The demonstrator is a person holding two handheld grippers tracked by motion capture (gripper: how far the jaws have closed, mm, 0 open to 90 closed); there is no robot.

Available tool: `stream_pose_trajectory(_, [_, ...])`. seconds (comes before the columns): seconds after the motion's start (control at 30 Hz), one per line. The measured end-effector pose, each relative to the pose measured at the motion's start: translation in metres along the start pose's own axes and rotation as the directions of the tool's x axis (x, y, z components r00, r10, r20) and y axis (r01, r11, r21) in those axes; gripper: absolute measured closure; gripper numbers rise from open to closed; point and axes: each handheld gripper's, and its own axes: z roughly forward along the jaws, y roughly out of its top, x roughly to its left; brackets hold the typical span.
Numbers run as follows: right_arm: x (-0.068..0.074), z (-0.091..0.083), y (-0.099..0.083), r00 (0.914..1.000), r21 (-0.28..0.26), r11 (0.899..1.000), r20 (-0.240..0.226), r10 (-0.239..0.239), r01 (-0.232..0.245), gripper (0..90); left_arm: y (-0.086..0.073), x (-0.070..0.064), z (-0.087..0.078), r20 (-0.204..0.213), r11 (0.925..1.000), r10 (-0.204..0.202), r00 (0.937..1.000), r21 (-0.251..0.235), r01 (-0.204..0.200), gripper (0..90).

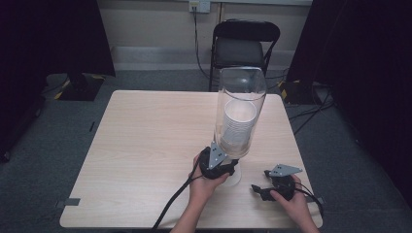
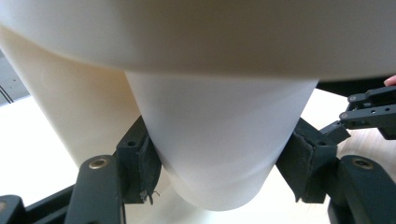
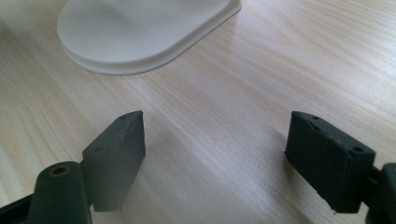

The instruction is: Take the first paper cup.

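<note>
**L clamped on dispenser neck, R idle beside it**

L gripper jaws pinch white neck of cup dispenser; long axis upright, tilted slightly; base on table. R gripper jaws apart, empty, just right of base; I judge L nearer.

Dispenser base cut off at top edge.
</note>
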Motion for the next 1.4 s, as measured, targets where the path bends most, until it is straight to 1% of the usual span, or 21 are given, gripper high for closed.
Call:
stream_pose_trajectory(0.23, [0.000,0.000,0.000,1.0000,0.000,1.000,0.000,0.000,0.000,19.3,-0.001,-0.001,0.001,-0.005,0.9999,-0.002,1.0000,-0.011,0.001,37.0])
stream_pose_trajectory(0.27, [0.000,0.000,0.000,1.0000,0.000,1.000,0.000,0.000,0.000,19.3,-0.004,-0.003,0.004,-0.031,0.9933,0.047,0.9984,0.107,-0.043,37.9])
stream_pose_trajectory(0.3, [0.000,0.000,0.000,1.0000,0.001,1.000,0.000,-0.001,0.001,19.3,-0.013,-0.002,0.008,-0.019,0.9727,0.065,0.9977,0.224,-0.059,38.3])
stream_pose_trajectory(0.33, [0.000,0.000,0.000,1.0000,0.001,1.000,0.001,0.000,0.000,19.3,-0.039,-0.002,0.011,-0.010,0.9625,0.032,0.9994,0.270,-0.028,38.1])
stream_pose_trajectory(0.37, [0.000,0.000,0.000,1.0000,0.001,1.000,0.001,0.001,-0.001,19.2,-0.048,0.000,0.008,-0.029,0.9726,-0.053,0.9982,0.225,0.058,37.6])
stream_pose_trajectory(0.4, [0.000,0.000,0.000,1.0000,0.001,1.000,0.000,0.000,0.000,19.1,-0.048,-0.001,0.006,-0.030,0.9792,-0.065,0.9974,0.190,0.070,37.4])
stream_pose_trajectory(0.43, [0.000,0.000,0.000,1.0000,0.001,1.000,0.000,-0.001,0.001,19.0,-0.044,-0.003,0.004,-0.013,0.9858,-0.001,0.9999,0.168,0.003,37.2])
stream_pose_trajectory(0.47, [0.000,0.000,0.000,1.0000,0.001,1.000,0.000,-0.001,0.001,19.0,-0.044,-0.003,0.004,-0.013,0.9858,-0.001,0.9999,0.168,0.003,36.9])
stream_pose_trajectory(0.5, [-0.001,0.000,0.000,1.0000,0.003,1.000,-0.003,-0.004,0.004,18.3,-0.038,0.000,0.000,0.015,0.9852,0.001,0.9999,0.171,-0.004,36.7])
stream_pose_trajectory(0.57, [-0.001,0.000,0.001,1.0000,0.002,1.000,-0.003,-0.007,0.007,18.2,-0.038,0.004,-0.004,0.017,0.9833,-0.002,0.9999,0.182,-0.001,36.4])
stream_pose_trajectory(0.63, [-0.001,0.001,0.001,1.0000,0.004,1.000,-0.003,-0.004,0.004,17.5,-0.043,0.009,-0.007,0.030,0.9836,-0.037,0.9989,0.178,0.031,36.2])
stream_pose_trajectory(0.67, [-0.001,0.001,0.001,1.0000,0.005,1.000,-0.005,-0.004,0.004,17.2,-0.046,0.010,-0.008,0.040,0.9813,-0.049,0.9980,0.188,0.041,36.1])
stream_pose_trajectory(0.7, [-0.002,0.001,0.001,0.9999,0.005,1.000,-0.008,-0.006,0.006,17.1,-0.049,0.010,-0.008,0.043,0.9793,-0.048,0.9979,0.198,0.039,36.0])
stream_pose_trajectory(0.77, [-0.002,0.001,0.001,1.0000,0.006,1.000,-0.007,-0.006,0.006,17.1,-0.054,0.007,-0.011,0.042,0.9749,-0.006,0.9991,0.223,-0.004,35.9])
stream_pose_trajectory(0.97, [-0.001,0.001,0.001,1.0000,0.005,1.000,-0.002,-0.003,0.003,17.1,-0.056,0.013,-0.025,0.038,0.9740,-0.003,0.9993,0.227,-0.006,35.2])
stream_pose_trajectory(1.0, [-0.001,0.001,0.001,1.0000,0.006,1.000,-0.002,-0.003,0.003,17.1,-0.057,0.018,-0.032,0.042,0.9720,-0.005,0.9991,0.235,-0.005,35.1])
stream_pose_trajectory(1.1, [-0.001,0.001,0.001,1.0000,0.006,1.000,-0.002,-0.002,0.002,17.1,-0.059,0.027,-0.042,0.028,0.9721,-0.031,0.9991,0.233,0.023,34.7])
stream_pose_trajectory(1.2, [-0.001,0.001,0.001,1.0000,0.005,1.000,-0.002,-0.002,0.003,17.0,-0.060,0.034,-0.048,0.014,0.9697,-0.031,0.9994,0.243,0.026,34.4])
stream_pose_trajectory(1.27, [-0.001,0.001,0.001,1.0000,0.006,1.000,-0.002,-0.002,0.002,17.0,-0.062,0.045,-0.059,-0.006,0.9693,-0.033,0.9994,0.244,0.034,34.2])
stream_pose_trajectory(1.33, [-0.001,0.001,0.001,1.0000,0.006,1.000,-0.002,-0.003,0.003,16.9,-0.064,0.051,-0.064,-0.015,0.9689,-0.047,0.9988,0.242,0.049,34.1])
stream_pose_trajectory(1.4, [-0.001,0.001,0.001,1.0000,0.006,1.000,-0.003,-0.003,0.003,16.8,-0.065,0.055,-0.068,-0.025,0.9684,-0.042,0.9988,0.245,0.046,34.0])
